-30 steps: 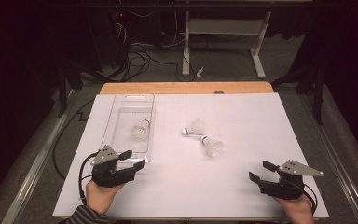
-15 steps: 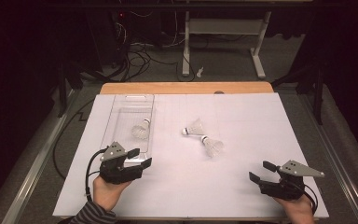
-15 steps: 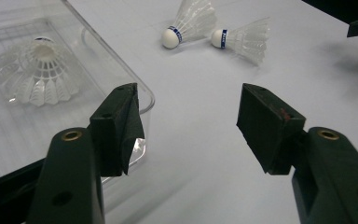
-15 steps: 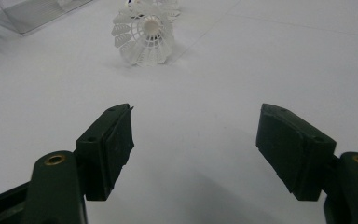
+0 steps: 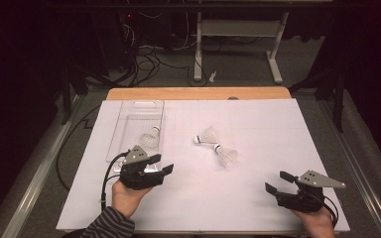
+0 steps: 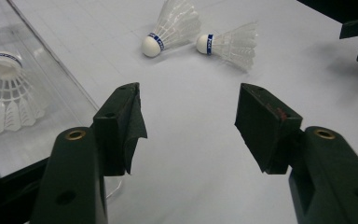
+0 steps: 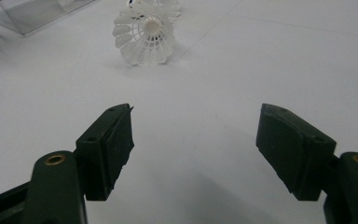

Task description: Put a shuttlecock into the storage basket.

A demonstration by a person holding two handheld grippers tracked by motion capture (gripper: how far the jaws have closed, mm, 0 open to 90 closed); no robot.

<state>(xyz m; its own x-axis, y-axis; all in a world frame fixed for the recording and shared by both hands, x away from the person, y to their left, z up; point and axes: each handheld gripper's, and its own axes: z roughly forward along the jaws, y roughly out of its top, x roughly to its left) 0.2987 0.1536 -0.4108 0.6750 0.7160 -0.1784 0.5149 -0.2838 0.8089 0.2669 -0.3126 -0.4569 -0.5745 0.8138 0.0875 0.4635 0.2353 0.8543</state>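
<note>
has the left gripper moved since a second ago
Yes. The left gripper has slid rightward along the clear tray's near end, toward the two loose shuttlecocks, jaws open and empty.

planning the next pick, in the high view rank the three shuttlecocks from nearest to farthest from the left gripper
From the left gripper:
1. Shuttlecock in the clear tray, just beyond it, to its left.
2. Mid-table shuttlecock closer to the person, to its right.
3. Mid-table shuttlecock farther from the person. It is nearly level with the second.
</note>
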